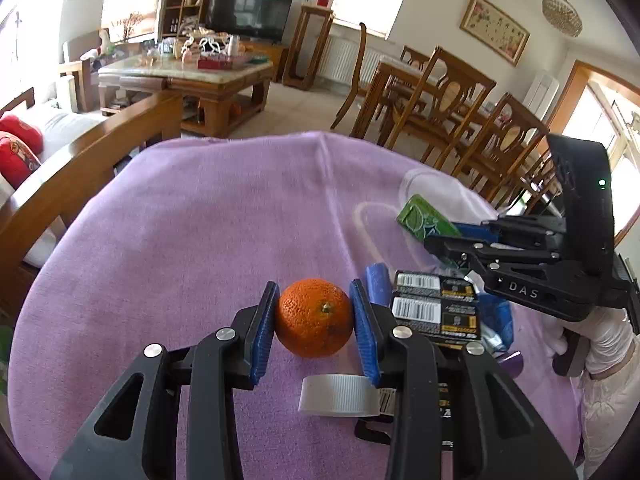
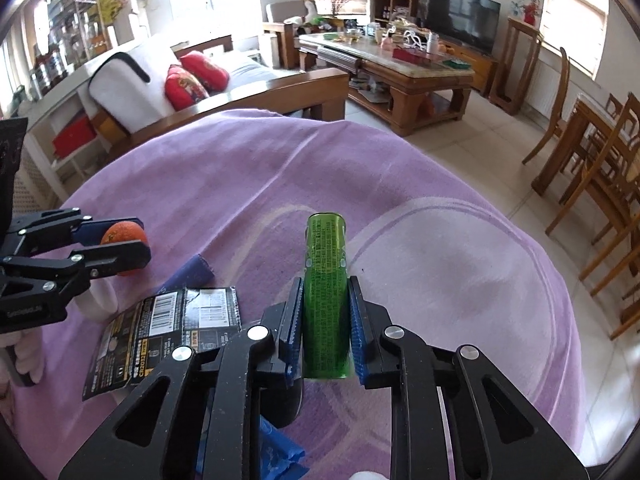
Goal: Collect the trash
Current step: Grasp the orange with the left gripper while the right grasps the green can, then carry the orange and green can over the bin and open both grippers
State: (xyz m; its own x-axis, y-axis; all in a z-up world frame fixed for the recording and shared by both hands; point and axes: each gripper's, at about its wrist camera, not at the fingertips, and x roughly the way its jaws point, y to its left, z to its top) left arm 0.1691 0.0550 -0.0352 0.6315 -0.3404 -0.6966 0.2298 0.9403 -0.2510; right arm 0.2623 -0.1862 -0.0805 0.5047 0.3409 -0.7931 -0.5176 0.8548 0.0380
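Note:
On the purple cloth (image 1: 200, 220) (image 2: 440, 260) my left gripper (image 1: 314, 292) (image 2: 138, 240) is shut on an orange (image 1: 314, 318) (image 2: 120, 234), both blue pads against its sides; the fruit rests on the cloth. My right gripper (image 2: 326, 284) (image 1: 440, 236) is shut on a green pack (image 2: 325, 264) (image 1: 420, 218), a flat printed box held on edge between the pads, its far end sticking out ahead of the fingers. The two grippers are side by side, the right one to the right of the left.
Between the grippers lie a black battery card package (image 1: 436, 308) (image 2: 160, 320), a blue wrapper (image 1: 378, 284) (image 2: 192, 276) and a white bottle cap (image 1: 338, 396). More blue wrapping (image 2: 276, 452) lies under the right gripper. A gloved hand (image 1: 608, 340) holds the right gripper. Wooden chairs (image 2: 600, 184) stand beyond the cloth's edge.

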